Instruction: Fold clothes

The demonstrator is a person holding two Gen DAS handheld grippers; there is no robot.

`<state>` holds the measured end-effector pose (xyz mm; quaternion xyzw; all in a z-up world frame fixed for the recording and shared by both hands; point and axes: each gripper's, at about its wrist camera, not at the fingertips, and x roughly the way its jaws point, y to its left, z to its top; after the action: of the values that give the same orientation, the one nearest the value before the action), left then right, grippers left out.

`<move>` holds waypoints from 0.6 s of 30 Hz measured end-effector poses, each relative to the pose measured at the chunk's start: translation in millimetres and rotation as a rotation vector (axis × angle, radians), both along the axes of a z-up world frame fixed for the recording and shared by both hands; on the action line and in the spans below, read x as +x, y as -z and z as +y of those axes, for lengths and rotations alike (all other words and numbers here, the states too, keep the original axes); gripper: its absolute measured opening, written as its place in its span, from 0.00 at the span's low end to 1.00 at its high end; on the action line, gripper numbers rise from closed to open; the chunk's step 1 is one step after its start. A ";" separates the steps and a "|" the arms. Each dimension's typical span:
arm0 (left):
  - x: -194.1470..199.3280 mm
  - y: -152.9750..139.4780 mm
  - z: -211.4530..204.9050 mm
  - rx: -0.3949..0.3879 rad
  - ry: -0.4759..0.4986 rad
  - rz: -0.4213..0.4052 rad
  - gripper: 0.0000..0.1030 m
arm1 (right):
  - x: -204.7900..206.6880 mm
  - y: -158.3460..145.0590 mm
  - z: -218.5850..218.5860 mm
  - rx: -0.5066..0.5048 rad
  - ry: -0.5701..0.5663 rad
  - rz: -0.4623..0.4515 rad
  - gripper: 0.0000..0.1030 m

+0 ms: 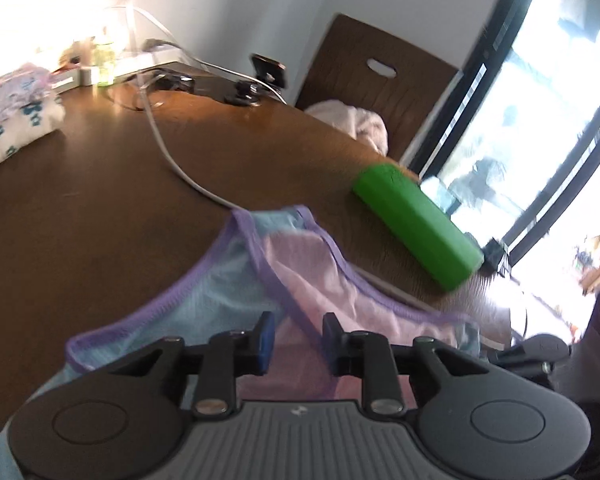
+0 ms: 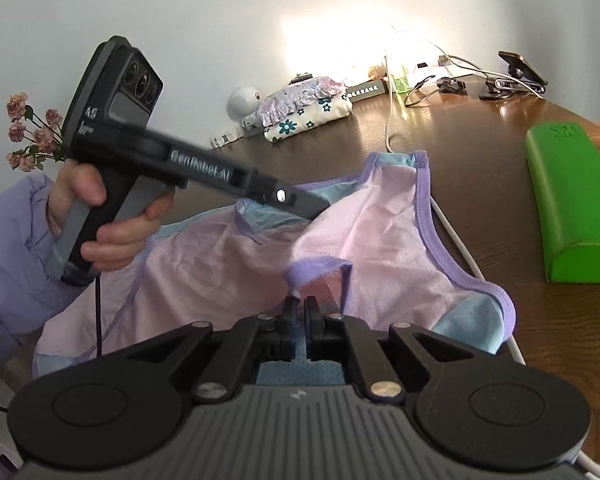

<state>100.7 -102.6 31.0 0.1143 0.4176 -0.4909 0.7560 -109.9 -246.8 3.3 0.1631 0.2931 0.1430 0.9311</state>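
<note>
Garment: pink-and-blue mesh vest with purple trim [image 2: 380,240] lies lengthwise toward bench's far edge. Right tongs [image 2: 300,312] clenched on its trim; left tongs [image 1: 298,332] released, straddling the fabric.

The tank top [image 2: 380,240] lies spread on the surface [image 2: 500,312], with the green box [image 2: 572,200] just to its right. A cable [image 2: 456,240] runs under the top's right edge. Behind, near the wall, sits a stack of folded clothes [image 2: 304,112].

Left tool [image 1: 299,336] parted; right tool [image 2: 300,312] (pinched)
</note>
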 end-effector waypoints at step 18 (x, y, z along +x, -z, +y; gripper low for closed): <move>-56.0 2.0 -44.1 0.215 0.059 -0.287 0.00 | -4.7 -1.5 1.1 0.000 -0.009 -0.041 0.06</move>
<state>44.7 -146.7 29.0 0.2756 0.3520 -0.4442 0.7764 -114.5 -245.7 4.8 0.1589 0.2749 0.1505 0.9362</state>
